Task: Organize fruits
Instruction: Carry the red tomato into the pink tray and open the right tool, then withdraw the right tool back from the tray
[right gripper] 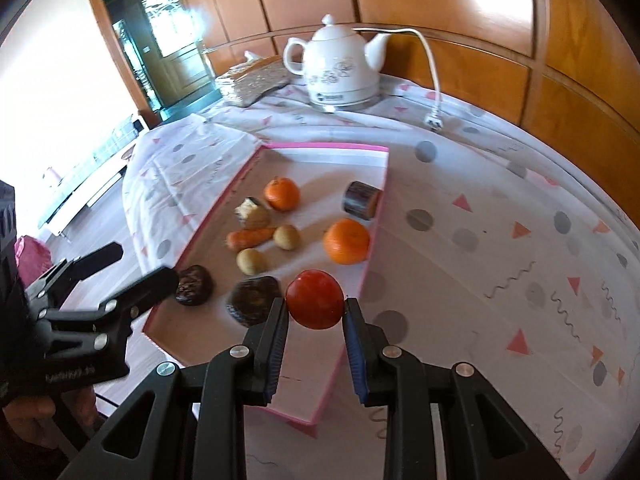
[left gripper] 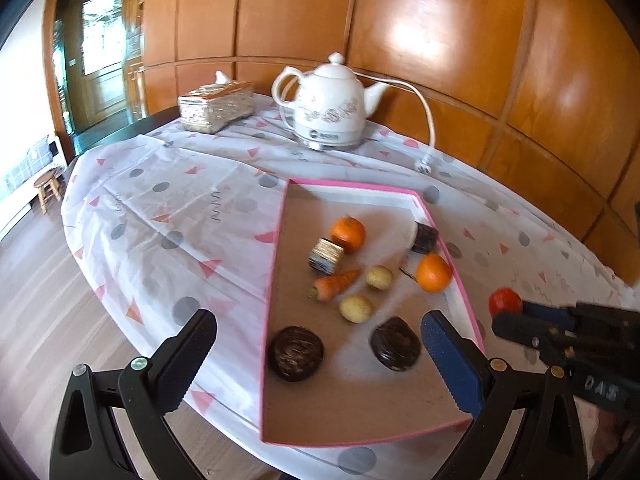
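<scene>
A tomato (right gripper: 315,299) is being clamped between the fingers of the right gripper (right gripper: 316,312), just above the near right edge of the tray (right gripper: 304,408). The left gripper (left gripper: 320,344) is being held spread apart over the tray's near end, gripping nothing.

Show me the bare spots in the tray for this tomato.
Bare floor lies along the pink-rimmed cardboard tray's far wall, beyond the far orange mandarin, and at its near end below the dark brown cake. The middle is crowded. The right tool holds the red tomato.
</scene>
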